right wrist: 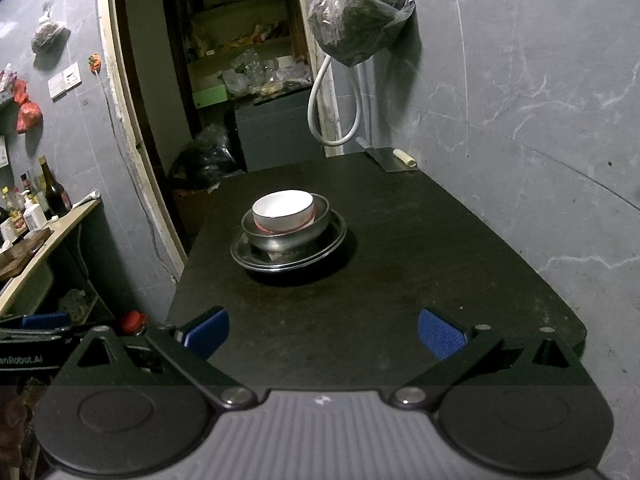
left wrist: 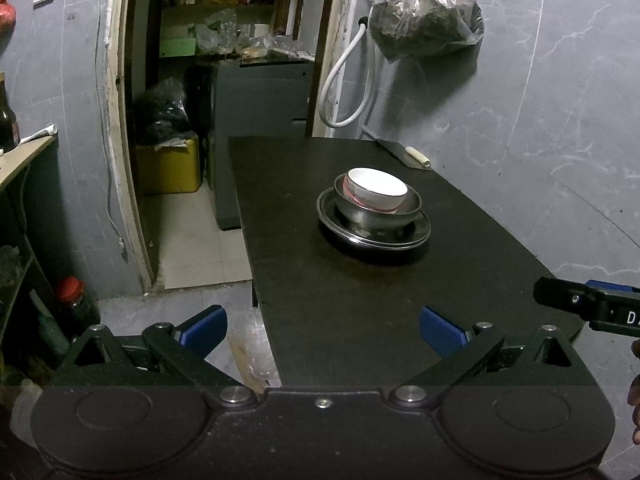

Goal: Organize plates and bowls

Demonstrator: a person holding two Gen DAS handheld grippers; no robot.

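A white bowl (left wrist: 377,189) sits inside a steel bowl (left wrist: 412,205), which stands on a stack of steel plates (left wrist: 332,222) in the middle of the black table (left wrist: 328,288). The same stack shows in the right wrist view: white bowl (right wrist: 282,208), steel bowl (right wrist: 320,222), plates (right wrist: 244,254). My left gripper (left wrist: 323,330) is open and empty over the table's near left edge. My right gripper (right wrist: 323,332) is open and empty over the near edge of the table (right wrist: 400,280). Both are well short of the stack. The right gripper's tip (left wrist: 592,306) shows at the right of the left wrist view.
A cleaver (left wrist: 400,151) lies at the table's far right corner, against the grey wall. A bag (left wrist: 424,12) hangs above it. A doorway with cluttered shelves is behind the table. A counter with bottles (right wrist: 44,200) stands to the left, and a red-lidded jar (left wrist: 76,304) sits on the floor.
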